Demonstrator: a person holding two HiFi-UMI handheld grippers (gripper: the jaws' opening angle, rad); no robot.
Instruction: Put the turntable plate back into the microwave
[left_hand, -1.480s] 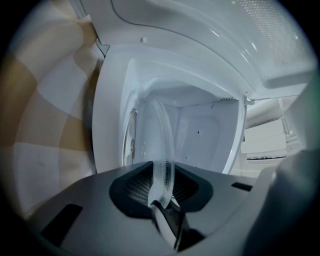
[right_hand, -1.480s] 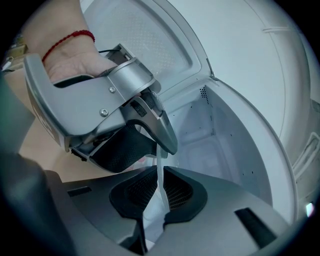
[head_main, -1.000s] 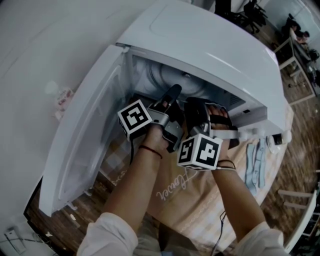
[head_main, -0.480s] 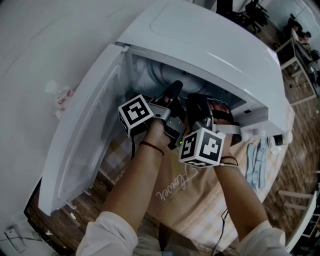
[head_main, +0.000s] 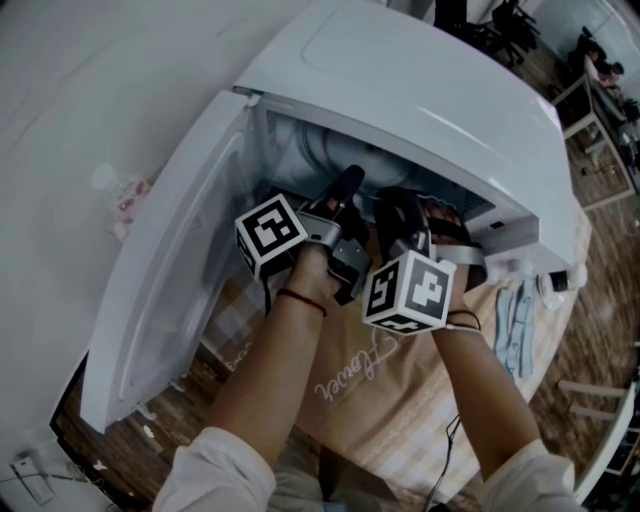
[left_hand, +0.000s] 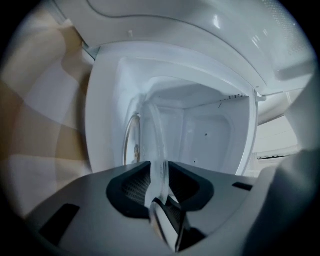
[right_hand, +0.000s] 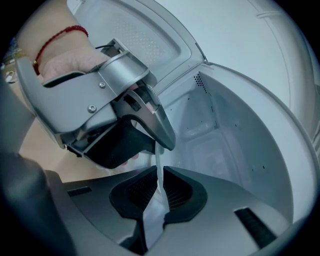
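Observation:
The white microwave (head_main: 400, 80) stands with its door (head_main: 170, 270) swung open to the left. Both grippers reach into its mouth. The clear glass turntable plate (left_hand: 155, 135) stands on edge inside the cavity (left_hand: 210, 135). Its rim runs between the pads of my left gripper (left_hand: 160, 175), whose jaws are opening. In the right gripper view the plate (right_hand: 159, 172) sits pinched between the dark pads of my right gripper (right_hand: 160, 187), with the left gripper (right_hand: 150, 142) just above it on the same rim. In the head view the left gripper (head_main: 348, 185) and right gripper (head_main: 400, 210) lie side by side.
The microwave sits on a beige checked cloth (head_main: 380, 390) over a wooden table (head_main: 170, 400). Pale blue items (head_main: 515, 320) lie on the cloth at the right. A crumpled wrapper (head_main: 125, 195) lies left of the door. Chairs and a floor show far right.

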